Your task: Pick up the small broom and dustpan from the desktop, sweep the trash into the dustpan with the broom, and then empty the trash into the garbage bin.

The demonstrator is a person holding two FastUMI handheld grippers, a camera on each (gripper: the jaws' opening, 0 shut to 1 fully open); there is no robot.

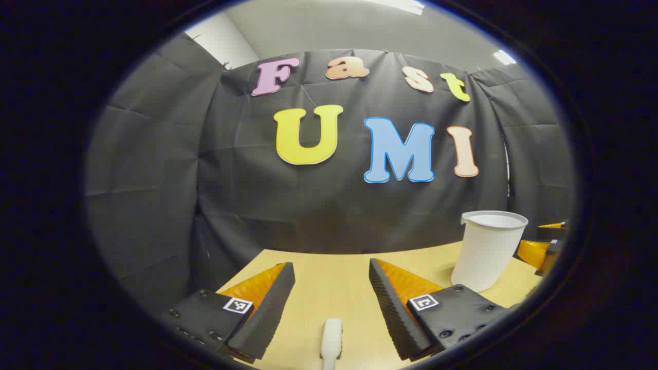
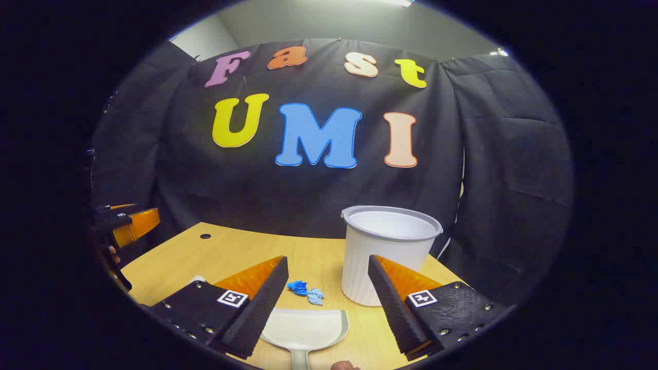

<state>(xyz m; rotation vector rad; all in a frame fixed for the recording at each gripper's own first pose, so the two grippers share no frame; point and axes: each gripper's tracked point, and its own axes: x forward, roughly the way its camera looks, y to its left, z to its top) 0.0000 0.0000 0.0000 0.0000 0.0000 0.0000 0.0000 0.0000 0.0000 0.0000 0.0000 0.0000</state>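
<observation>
While both claws hang released: left claw [image 1: 331, 303] straddling broom handle [image 1: 331, 341], right claw [image 2: 328, 298] over dustpan [image 2: 304, 330] facing trash [image 2: 306, 291] beside bin [image 2: 388, 252] on surface [image 2: 226, 257], poised for pickup.

Light wood counter [image 2: 226, 257] with a small dark hole [image 2: 205, 236] near its far edge; black cloth wall [image 2: 318, 195] behind, grey ceiling [image 2: 318, 23] above.

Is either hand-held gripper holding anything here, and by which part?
Nothing is held. The left hand-held gripper is open above the white broom handle; the right hand-held gripper is open over the white plastic dustpan.
</observation>
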